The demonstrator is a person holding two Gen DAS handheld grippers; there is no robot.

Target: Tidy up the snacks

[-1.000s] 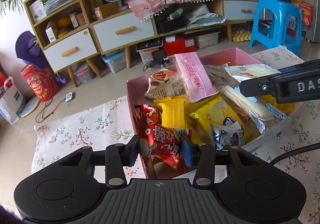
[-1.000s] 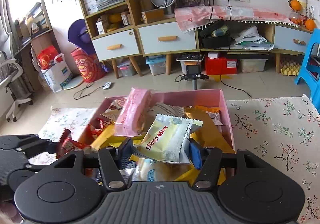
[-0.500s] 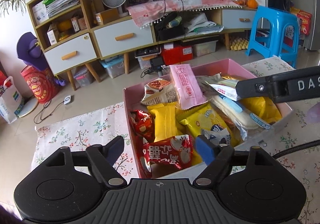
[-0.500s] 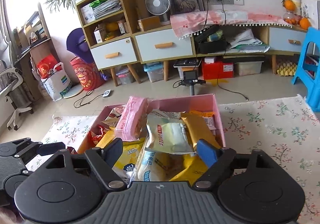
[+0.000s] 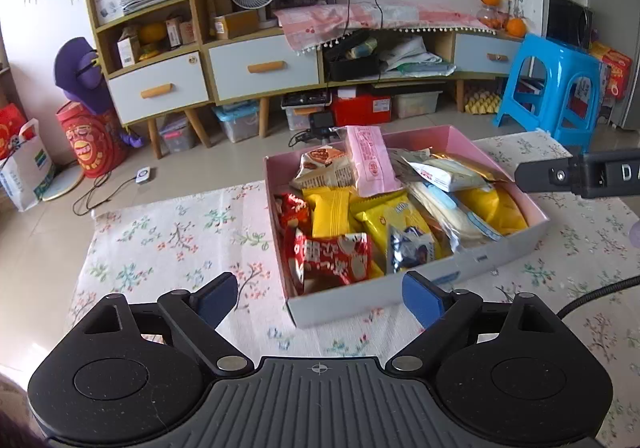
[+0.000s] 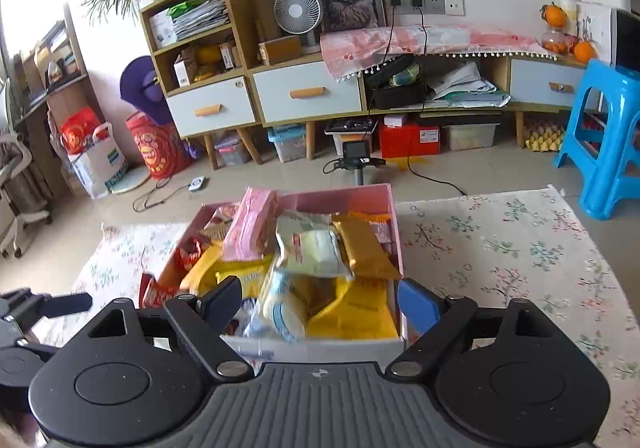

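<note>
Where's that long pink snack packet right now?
The pink packet leans at the back of the pink box, between the brown-and-white bag and the pale green packet.

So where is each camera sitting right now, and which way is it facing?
Left wrist: on the left tongs, opening and empty, looking down over the pink box; right tongs at the right edge.
Right wrist: on the right tongs, opening and empty, over the box's near end; left tongs at the left edge.
Shared: box, snacks, floral cloth.
</note>
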